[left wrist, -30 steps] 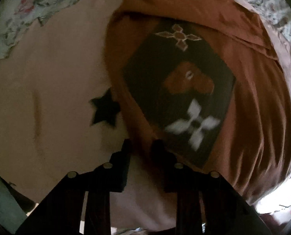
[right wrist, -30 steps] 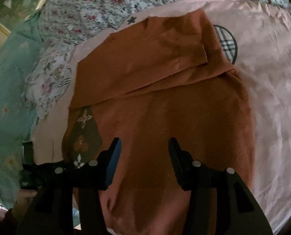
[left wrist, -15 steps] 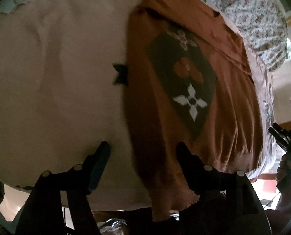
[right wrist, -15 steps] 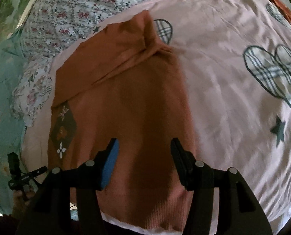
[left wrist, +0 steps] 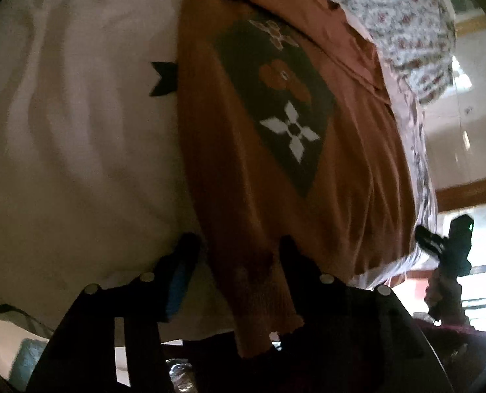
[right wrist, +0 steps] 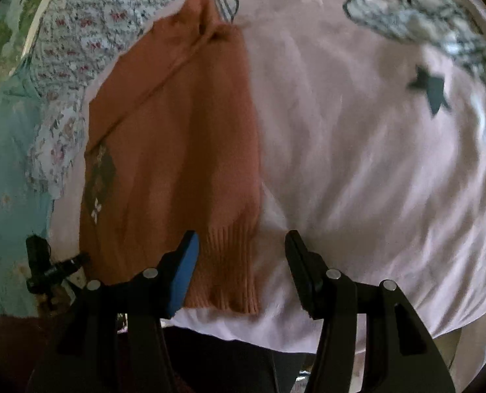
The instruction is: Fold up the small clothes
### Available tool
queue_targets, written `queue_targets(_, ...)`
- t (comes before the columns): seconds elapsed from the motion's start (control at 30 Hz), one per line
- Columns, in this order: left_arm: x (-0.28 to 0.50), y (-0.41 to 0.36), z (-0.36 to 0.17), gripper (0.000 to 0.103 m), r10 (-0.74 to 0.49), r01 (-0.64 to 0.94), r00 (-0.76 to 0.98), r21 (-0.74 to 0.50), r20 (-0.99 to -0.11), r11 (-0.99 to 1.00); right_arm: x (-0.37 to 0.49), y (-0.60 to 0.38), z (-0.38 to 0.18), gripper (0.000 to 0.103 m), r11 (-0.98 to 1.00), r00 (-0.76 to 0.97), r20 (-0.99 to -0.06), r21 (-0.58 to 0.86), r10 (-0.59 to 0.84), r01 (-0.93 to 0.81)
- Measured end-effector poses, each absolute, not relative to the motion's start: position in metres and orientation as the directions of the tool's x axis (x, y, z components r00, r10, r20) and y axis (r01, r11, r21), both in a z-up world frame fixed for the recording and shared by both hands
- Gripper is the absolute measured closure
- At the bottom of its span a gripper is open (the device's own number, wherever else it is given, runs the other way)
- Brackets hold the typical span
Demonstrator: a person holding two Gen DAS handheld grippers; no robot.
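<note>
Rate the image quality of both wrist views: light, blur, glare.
Left wrist view: dim; the orange sweater looks dark, the window area at right is blown out, with slight blur. Right wrist view: brighter and evenly lit, but the pink sheet and its prints are smeared by motion blur; fisheye bending in both.

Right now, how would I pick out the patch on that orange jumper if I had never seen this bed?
Start at the pale pink bedsheet and find the rust-orange knitted sweater lying on it. Near one side edge of the sweater sits a dark diamond-shaped patch. It is the only dark panel on the plain knit, and it carries a white four-petal flower below an orange shape.
</note>
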State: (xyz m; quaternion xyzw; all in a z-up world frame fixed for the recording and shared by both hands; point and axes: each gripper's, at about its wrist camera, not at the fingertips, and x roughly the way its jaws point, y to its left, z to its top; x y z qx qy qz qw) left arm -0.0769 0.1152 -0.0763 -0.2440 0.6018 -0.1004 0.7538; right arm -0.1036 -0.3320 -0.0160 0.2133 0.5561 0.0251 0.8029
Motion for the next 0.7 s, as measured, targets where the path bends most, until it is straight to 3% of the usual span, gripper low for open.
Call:
queue_targets(0.13,-0.074,0.104,-0.078,0.049,-0.476,-0.089,0.219,-0.503,-0.852,0.86,-0.097,-0.318,-0.025,0.048,0.907,0.382,-0.868,0.395,0.318,0.143)
queue_targets(0.2,-0.075,0.101,-0.078,0.051,-0.471,-0.075,0.222,-0.497,-0.854,0.865,-0.097,-0.319,-0.027,0.055,0.899,0.383,-0.859,0.416,0.339,0.137)
queue_targets(0.27,-0.077,0.103,-0.078,0.057,-0.469,-0.074,0.23,-0.496,-0.852,0.865,-0.099,-0.329,-0.029,0.059,0.876,0.392,-0.84,0.46,0.376,0.145)
queue_targets(0.37,-0.079,0.105,-0.08,0.076,-0.462,-0.091,0.242,-0.494,-0.853,0.865,-0.104,-0.343,-0.034,0.064,0.823,0.409,-0.797,0.543,0.444,0.165)
queue_targets(0.43,-0.081,0.11,-0.082,0.088,-0.466,-0.097,0.247,-0.5,-0.85,0.861,-0.103,-0.343,-0.036,0.077,0.829,0.4,-0.804,0.535,0.44,0.164)
queue_targets(0.47,-0.082,0.113,-0.083,0.092,-0.468,-0.099,0.25,-0.503,-0.848,0.859,-0.103,-0.343,-0.037,0.09,0.829,0.394,-0.805,0.535,0.443,0.162)
queue_targets(0.5,-0.084,0.115,-0.082,0.097,-0.465,-0.1,0.255,-0.502,-0.848,0.859,-0.103,-0.342,-0.037,0.092,0.83,0.388,-0.807,0.535,0.446,0.158)
queue_targets(0.7,-0.101,0.12,-0.05,0.099,-0.456,-0.091,0.408,-0.532,-0.791,0.842,-0.119,-0.339,-0.008,0.093,0.835,0.47,-0.772,0.536,0.427,0.122)
